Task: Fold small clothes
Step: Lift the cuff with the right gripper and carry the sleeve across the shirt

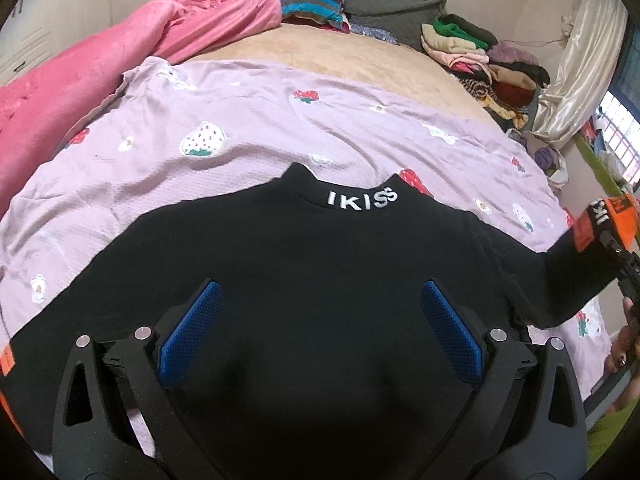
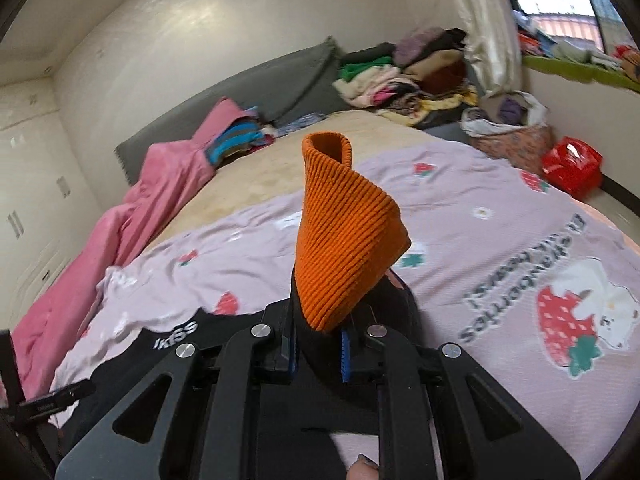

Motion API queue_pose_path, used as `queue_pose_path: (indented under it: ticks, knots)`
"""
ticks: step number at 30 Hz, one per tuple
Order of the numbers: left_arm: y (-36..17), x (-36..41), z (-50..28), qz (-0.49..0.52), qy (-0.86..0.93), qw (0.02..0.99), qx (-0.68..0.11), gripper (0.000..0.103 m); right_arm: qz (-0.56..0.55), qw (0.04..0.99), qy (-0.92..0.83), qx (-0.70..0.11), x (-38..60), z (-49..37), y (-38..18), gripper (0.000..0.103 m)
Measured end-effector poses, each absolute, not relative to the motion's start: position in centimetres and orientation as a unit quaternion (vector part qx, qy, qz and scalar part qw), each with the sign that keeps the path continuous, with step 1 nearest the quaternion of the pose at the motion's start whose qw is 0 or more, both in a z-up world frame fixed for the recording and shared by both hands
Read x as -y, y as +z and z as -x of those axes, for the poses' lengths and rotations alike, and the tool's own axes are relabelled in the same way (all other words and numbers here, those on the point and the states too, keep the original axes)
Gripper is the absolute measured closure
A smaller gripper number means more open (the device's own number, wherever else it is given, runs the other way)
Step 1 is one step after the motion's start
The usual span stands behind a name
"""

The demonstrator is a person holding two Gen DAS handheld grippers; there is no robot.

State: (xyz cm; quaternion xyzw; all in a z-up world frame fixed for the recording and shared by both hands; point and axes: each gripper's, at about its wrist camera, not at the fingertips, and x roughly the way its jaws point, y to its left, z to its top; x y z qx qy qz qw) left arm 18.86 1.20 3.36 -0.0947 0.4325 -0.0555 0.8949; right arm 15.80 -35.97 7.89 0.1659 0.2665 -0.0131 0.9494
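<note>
Bed with lilac strawberry-print sheet (image 1: 248,120); black sweater (image 1: 320,264) flat at its near edge, collar toward the headboard; left gripper (image 1: 320,320) released above it; right gripper (image 2: 318,346) clenched on ribbed orange cuff (image 2: 344,236), upright.

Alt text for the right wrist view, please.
The right gripper is shut on the orange ribbed cuff of a black top, lifting the sleeve above a lilac strawberry-print sheet. A pink blanket and clothes pile lie behind.
</note>
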Motion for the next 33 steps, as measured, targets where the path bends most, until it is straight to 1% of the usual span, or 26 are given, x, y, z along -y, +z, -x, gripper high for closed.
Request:
queue_pose_path:
  ticks: [4,12,23,25,32,33]
  knots:
    - [3.3,-2.8,-18.5,0.108,-0.059,0.894,-0.43,0.009,-0.148,0.95,0.008,-0.274,32.6,-16.7,7.9,0.089]
    - [1.9,-5.5,-18.6,0.188,-0.105,0.876,-0.432,0.009,-0.108,0.949,0.052,-0.292,26.1,-17.7,7.4,0.089]
    - [0.0,-7.0,-19.5,0.269,-0.151,0.845,-0.437,0.009,-0.076,0.933,0.108,-0.333,18.8,-18.2,4.6,0.089]
    - [-0.5,-7.3,-19.8,0.283,-0.152,0.838,-0.441,0.009,-0.072,0.931,0.115,-0.34,17.8,-18.2,4.1,0.087]
    - [-2.0,-8.2,-20.3,0.329,-0.166,0.813,-0.451,0.009,-0.059,0.917,0.14,-0.369,14.5,-18.0,1.5,0.086]
    - [-2.2,-8.2,-20.4,0.332,-0.169,0.811,-0.451,0.01,-0.058,0.915,0.142,-0.372,14.3,-17.9,1.3,0.083]
